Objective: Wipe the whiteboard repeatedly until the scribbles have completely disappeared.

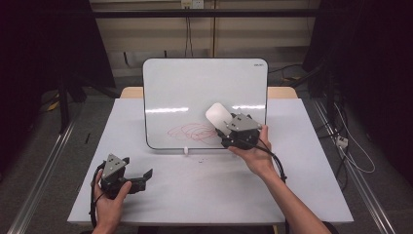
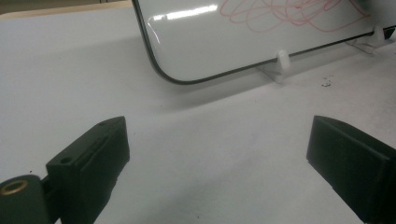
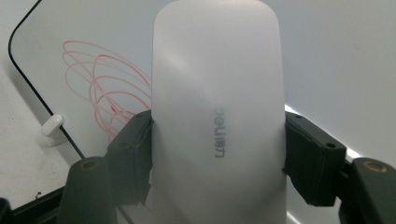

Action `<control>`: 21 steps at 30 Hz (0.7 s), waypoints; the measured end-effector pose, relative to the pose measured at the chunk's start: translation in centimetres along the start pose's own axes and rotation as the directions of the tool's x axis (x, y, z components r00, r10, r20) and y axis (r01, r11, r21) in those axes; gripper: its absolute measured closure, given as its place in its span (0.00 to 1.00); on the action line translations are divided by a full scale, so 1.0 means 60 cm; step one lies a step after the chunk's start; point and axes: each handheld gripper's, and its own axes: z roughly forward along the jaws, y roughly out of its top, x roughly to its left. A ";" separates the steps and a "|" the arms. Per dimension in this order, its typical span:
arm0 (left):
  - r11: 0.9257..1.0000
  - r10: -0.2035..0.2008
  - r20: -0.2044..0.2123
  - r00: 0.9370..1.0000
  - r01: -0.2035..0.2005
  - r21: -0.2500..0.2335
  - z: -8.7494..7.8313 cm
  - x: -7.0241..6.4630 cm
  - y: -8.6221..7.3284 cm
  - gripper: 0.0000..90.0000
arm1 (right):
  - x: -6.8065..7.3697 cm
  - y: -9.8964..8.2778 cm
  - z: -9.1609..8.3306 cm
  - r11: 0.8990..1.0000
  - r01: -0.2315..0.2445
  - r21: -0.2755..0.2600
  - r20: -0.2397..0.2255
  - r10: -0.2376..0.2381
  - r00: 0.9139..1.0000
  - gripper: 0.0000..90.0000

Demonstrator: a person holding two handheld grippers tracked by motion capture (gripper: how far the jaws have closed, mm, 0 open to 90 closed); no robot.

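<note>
Right claw (image 3: 217,154): clenched on white eraser (image 3: 217,93), held vs whiteboard (image 1: 195,92); eraser hides pt of red scribble (image 1: 192,131). Left claw (image 2: 217,163): released, on worktop (image 1: 204,185); board cropped at frame top.

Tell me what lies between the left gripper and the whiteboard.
Bare white table, nothing else. In the left gripper view, the open left gripper faces the whiteboard across an unbroken stretch of tabletop.
</note>
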 end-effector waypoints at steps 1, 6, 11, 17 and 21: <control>1.000 -0.001 -0.002 1.000 0.001 0.000 0.000 0.001 0.000 0.07 | 0.002 0.000 0.002 1.000 0.004 0.004 0.004 -0.004 1.000 0.36; 1.000 -0.002 -0.003 1.000 0.002 -0.003 -0.001 0.000 0.000 0.07 | 0.006 -0.001 0.012 1.000 0.015 0.021 0.008 -0.015 1.000 0.36; 1.000 0.003 0.001 1.000 -0.003 -0.004 0.000 -0.004 0.002 0.07 | 0.005 -0.002 0.019 0.999 0.025 0.042 0.033 -0.027 0.999 0.36; 1.000 0.009 0.003 1.000 -0.009 0.001 0.003 -0.004 0.002 0.07 | 0.011 -0.002 0.030 0.996 0.059 0.068 0.041 -0.062 0.997 0.36; 1.000 0.006 0.002 1.000 -0.006 0.002 0.002 -0.004 0.002 0.07 | 0.020 -0.001 0.039 0.991 0.097 0.092 0.067 -0.103 0.992 0.36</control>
